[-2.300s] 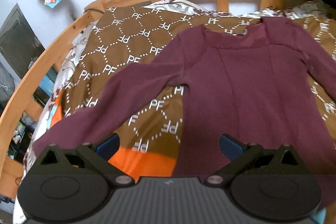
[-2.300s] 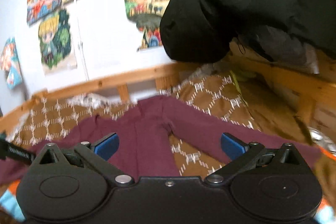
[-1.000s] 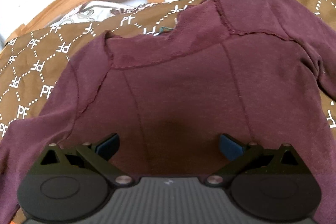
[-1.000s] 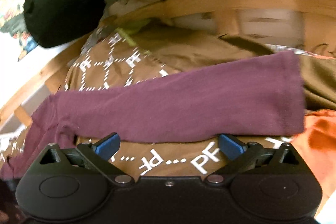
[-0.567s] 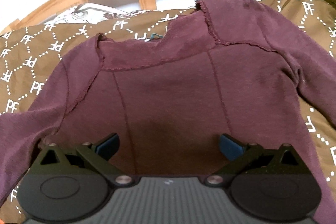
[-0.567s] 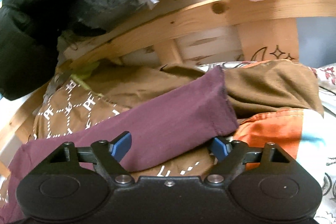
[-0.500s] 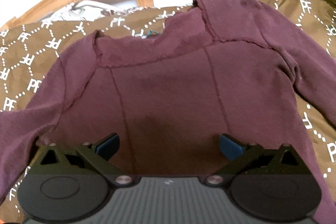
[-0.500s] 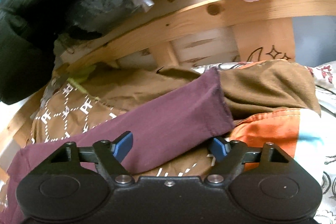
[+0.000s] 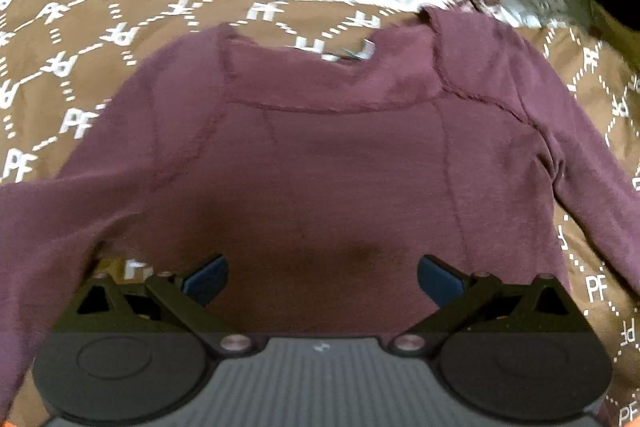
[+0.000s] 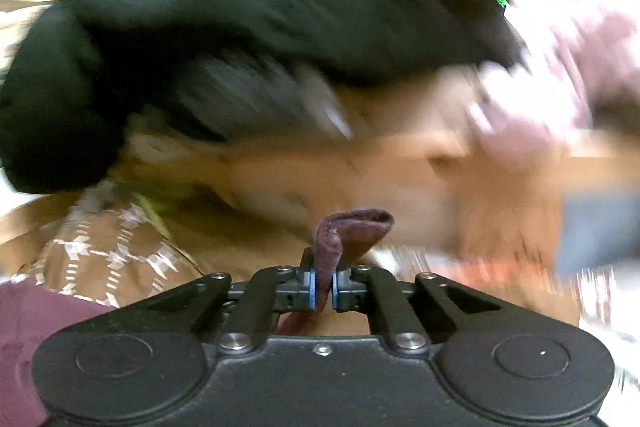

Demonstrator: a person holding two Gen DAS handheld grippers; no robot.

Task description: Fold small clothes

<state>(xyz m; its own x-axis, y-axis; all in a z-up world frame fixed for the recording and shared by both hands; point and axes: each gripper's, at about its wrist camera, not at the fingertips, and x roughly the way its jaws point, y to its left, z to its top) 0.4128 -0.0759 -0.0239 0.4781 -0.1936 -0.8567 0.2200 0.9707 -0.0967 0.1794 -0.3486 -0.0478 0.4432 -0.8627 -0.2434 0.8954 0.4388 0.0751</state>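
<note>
- Shirt (image 9: 340, 163) flat on bed (image 9: 120, 35), neck far.
- Right tongs (image 10: 323, 287) just closed, pinching sleeve cuff (image 10: 352, 227).
- Left tongs (image 9: 322, 279) spread above hem.
- Step: sleeve fold. Next, probably: carry cuff across body.

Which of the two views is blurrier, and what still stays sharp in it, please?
The right wrist view is far blurrier: the black jacket and wooden rail behind smear into streaks, while the right gripper and the pinched maroon sleeve cuff stay sharp. The left wrist view shows the maroon shirt only slightly soft.
</note>
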